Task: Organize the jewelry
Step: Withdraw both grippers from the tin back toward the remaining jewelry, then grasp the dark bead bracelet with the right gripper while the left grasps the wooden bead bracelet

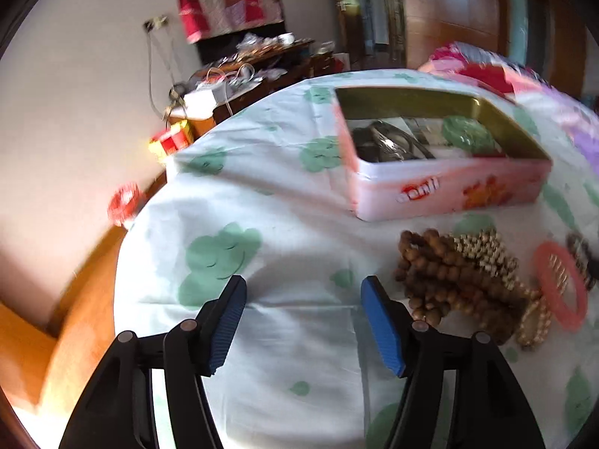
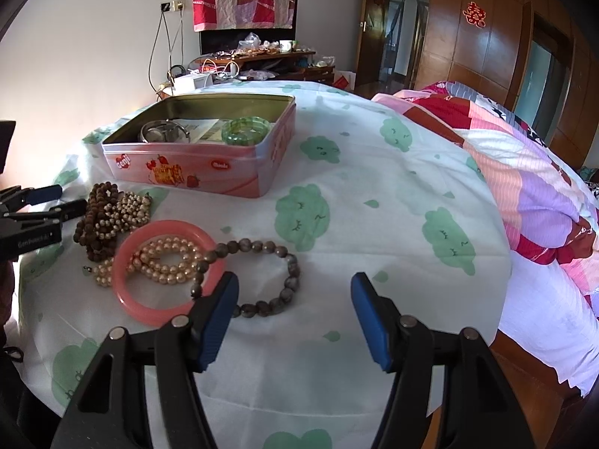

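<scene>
A pink tin box (image 2: 209,172) stands open on the bed; it also shows in the left wrist view (image 1: 441,191). Inside lie a green bangle (image 2: 245,131) and metal bangles (image 2: 164,133). In front of it lie brown wooden beads (image 2: 95,220), gold beads (image 2: 131,211), a pink bangle (image 2: 157,308) around pearl beads (image 2: 164,262), and a grey stone bracelet (image 2: 269,273). My right gripper (image 2: 294,318) is open and empty just in front of the grey bracelet. My left gripper (image 1: 303,321) is open and empty, left of the brown beads (image 1: 430,273); it shows at the far left in the right wrist view (image 2: 60,202).
The bed has a white sheet with green clouds (image 2: 374,205). A folded pink patchwork quilt (image 2: 524,172) lies on the right. A cluttered wooden desk (image 2: 258,63) stands behind, by the wall. Wooden wardrobe doors (image 2: 486,37) are at the back right.
</scene>
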Demonstrator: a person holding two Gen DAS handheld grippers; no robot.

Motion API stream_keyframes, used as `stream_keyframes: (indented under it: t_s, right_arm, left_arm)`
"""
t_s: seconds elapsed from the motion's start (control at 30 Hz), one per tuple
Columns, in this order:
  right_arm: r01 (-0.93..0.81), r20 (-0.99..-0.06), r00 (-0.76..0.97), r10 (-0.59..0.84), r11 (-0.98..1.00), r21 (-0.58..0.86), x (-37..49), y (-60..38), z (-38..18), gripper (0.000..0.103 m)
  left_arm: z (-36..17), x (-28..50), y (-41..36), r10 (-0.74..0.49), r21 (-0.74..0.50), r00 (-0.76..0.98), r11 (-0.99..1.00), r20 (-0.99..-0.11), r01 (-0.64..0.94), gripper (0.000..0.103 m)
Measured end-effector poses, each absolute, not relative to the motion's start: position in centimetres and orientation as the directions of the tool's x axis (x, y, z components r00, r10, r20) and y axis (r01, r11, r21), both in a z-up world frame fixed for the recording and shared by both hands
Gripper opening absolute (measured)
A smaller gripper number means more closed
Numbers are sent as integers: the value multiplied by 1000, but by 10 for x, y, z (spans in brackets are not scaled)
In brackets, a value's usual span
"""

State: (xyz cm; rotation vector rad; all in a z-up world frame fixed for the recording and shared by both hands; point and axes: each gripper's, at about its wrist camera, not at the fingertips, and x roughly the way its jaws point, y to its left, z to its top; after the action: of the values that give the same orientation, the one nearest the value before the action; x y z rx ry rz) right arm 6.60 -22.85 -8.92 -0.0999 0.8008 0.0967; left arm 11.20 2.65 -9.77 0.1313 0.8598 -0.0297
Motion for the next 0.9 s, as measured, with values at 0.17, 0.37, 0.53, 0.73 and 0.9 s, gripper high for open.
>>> stream_keyframes:
  t_s: [0.17, 0.37, 0.53, 0.73, 0.9]
  right_arm:
    - [-120, -719, 693, 46, 992, -51, 67, -229, -90, 64]
    - [-122, -712, 701, 42, 991, -61, 65, -228, -88, 64]
    - [-119, -713, 699, 47, 992, -52, 66, -230, -89, 64]
    - [-124, -713, 699, 48, 991, -55, 67, -229, -89, 64]
    - [-132, -715, 697, 57, 990, -50, 68, -227, -90, 64]
  left_arm:
    - [-82, 98, 18, -51, 7, 655, 996, -754, 85, 65]
    - [-69, 87, -12, -121, -19, 662, 987, -739, 159, 65]
    - [-92, 88, -28, -99, 35, 604, 978, -791, 207, 66]
    - [-95, 90, -14, -30, 94, 627, 982, -779, 164, 74]
    - [-98, 98, 11, 30, 122, 624, 987, -781, 106, 74]
